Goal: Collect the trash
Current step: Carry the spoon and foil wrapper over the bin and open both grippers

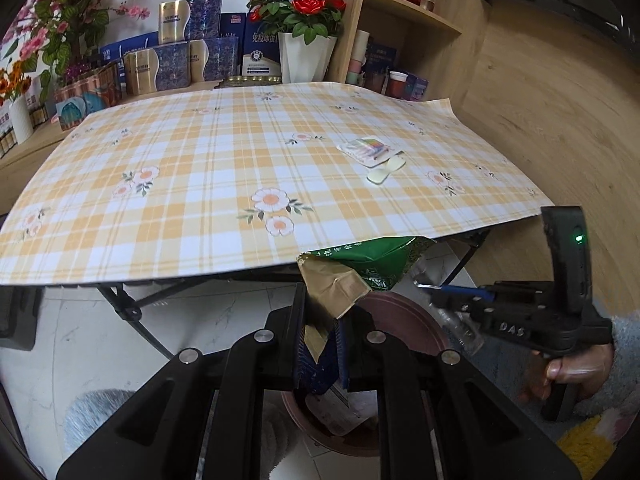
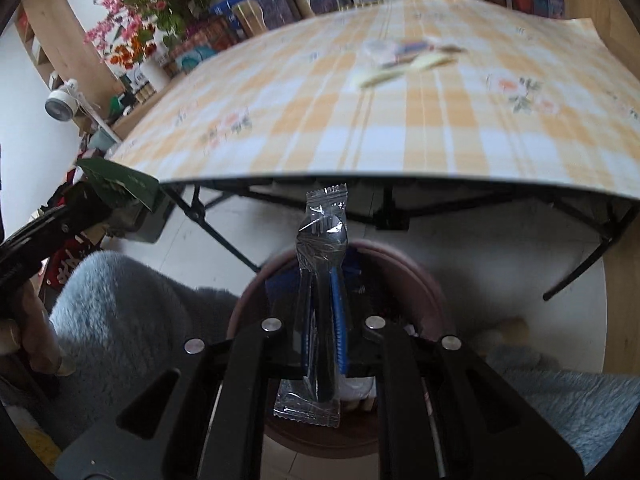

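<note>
Crumpled green-gold wrapper (image 1: 360,268), clear plastic sachet (image 2: 322,264), both above brown bin (image 2: 416,276)

The table (image 1: 192,168) is bare across its left half and along its near edge, so a gripper could pass freely there; toward the right edge a small packet (image 1: 370,149) and two pale strips (image 1: 386,170) lie close together, the only obstacles on top; boxes (image 1: 176,60) and a white vase of red roses (image 1: 306,56) crowd the far edge; a wooden shelf unit (image 1: 404,20) stands at the far right corner; below the near edge, black folding legs (image 2: 224,236) cross the floor space beside the brown bin (image 2: 420,276), whose mouth stands open from above.
</note>
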Demonstrator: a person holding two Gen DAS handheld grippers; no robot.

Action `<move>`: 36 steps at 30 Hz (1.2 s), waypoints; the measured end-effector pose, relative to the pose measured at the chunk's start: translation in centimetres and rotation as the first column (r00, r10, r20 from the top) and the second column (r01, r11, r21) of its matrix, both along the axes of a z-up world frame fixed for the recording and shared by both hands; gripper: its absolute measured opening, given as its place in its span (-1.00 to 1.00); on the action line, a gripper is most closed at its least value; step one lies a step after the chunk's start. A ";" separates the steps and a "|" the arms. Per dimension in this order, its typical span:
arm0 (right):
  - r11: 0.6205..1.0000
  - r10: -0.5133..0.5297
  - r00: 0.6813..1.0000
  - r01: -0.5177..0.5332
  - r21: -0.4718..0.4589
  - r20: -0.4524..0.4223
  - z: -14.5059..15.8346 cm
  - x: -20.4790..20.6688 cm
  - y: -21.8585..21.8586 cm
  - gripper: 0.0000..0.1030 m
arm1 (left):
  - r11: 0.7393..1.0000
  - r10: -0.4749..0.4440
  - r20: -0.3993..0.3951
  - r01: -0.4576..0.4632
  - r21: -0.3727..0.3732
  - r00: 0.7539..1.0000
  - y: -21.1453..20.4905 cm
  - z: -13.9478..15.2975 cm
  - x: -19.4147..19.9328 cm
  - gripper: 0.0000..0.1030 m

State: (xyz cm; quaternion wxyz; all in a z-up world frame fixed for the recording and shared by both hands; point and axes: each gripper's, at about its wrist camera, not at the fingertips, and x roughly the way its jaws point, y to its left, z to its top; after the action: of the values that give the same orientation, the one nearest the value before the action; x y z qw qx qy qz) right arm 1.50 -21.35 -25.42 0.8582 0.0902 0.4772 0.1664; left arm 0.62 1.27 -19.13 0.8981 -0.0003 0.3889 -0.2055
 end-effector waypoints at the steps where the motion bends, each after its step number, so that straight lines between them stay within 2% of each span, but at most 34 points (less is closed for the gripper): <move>1: 1.000 0.001 1.000 -0.001 -0.022 -0.004 -0.2 0.1 0.2 -0.74 | 1.000 -0.002 -0.003 0.002 -0.008 1.000 0.0 -0.3 -0.1 -0.74; 5: 0.998 -0.013 0.998 0.010 -0.065 -0.057 -1.6 0.5 0.3 -0.73 | 0.997 -0.041 0.003 0.041 -0.058 0.999 -0.1 -0.8 -0.3 -0.74; 7: 0.997 -0.018 0.996 0.012 -0.071 -0.087 -2.4 0.6 0.2 -0.72 | 0.998 -0.050 -0.019 0.049 -0.047 0.999 -0.5 -1.4 0.0 -0.74; 9: 0.996 -0.028 0.995 0.020 -0.082 -0.095 -2.6 0.7 0.2 -0.59 | 0.997 -0.065 -0.046 0.063 -0.034 0.997 -1.0 -2.2 0.3 -0.74; 11: 0.995 -0.042 0.996 0.035 -0.090 -0.084 -2.5 0.7 0.1 -0.06 | 0.996 -0.088 -0.065 0.086 -0.032 0.994 -1.5 -2.7 0.5 -0.74; 13: 0.994 -0.054 0.996 0.048 -0.097 -0.066 -2.3 0.6 -0.1 0.13 | 0.995 -0.100 -0.082 0.099 -0.017 0.992 -1.9 -3.2 0.5 -0.74; 15: 0.993 -0.067 0.996 0.061 -0.101 -0.060 -2.2 0.7 -0.5 0.16 | 0.994 -0.106 -0.107 0.106 0.001 0.989 -2.3 -3.8 0.6 -0.74; 17: 0.990 -0.096 0.995 0.092 -0.108 -0.041 -1.8 0.8 -1.1 0.48 | 0.993 -0.111 -0.125 0.113 0.013 0.986 -2.5 -4.3 0.7 -0.74; 20: 0.982 -0.164 0.986 0.164 -0.094 0.009 -0.9 0.6 -2.6 0.78 | 0.992 -0.118 -0.139 0.122 0.026 0.983 -2.8 -4.6 0.6 -0.74; 28: 0.945 -0.327 0.945 0.327 -0.008 0.006 -0.6 0.2 -6.6 0.83 | 0.979 -0.177 -0.191 0.192 0.061 0.965 -4.2 -5.5 0.3 -0.73; 36: 0.939 -0.343 0.939 0.344 -0.007 0.012 -0.4 0.0 -6.6 0.84 | 0.949 -0.226 -0.285 0.277 0.153 0.932 -6.3 -7.6 0.1 -0.72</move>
State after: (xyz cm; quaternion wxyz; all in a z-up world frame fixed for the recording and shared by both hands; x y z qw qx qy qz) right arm 1.47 -27.98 -25.79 0.8770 0.1673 0.4503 0.0125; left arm 0.73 -4.99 -26.73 0.8002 0.1082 0.5196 -0.2792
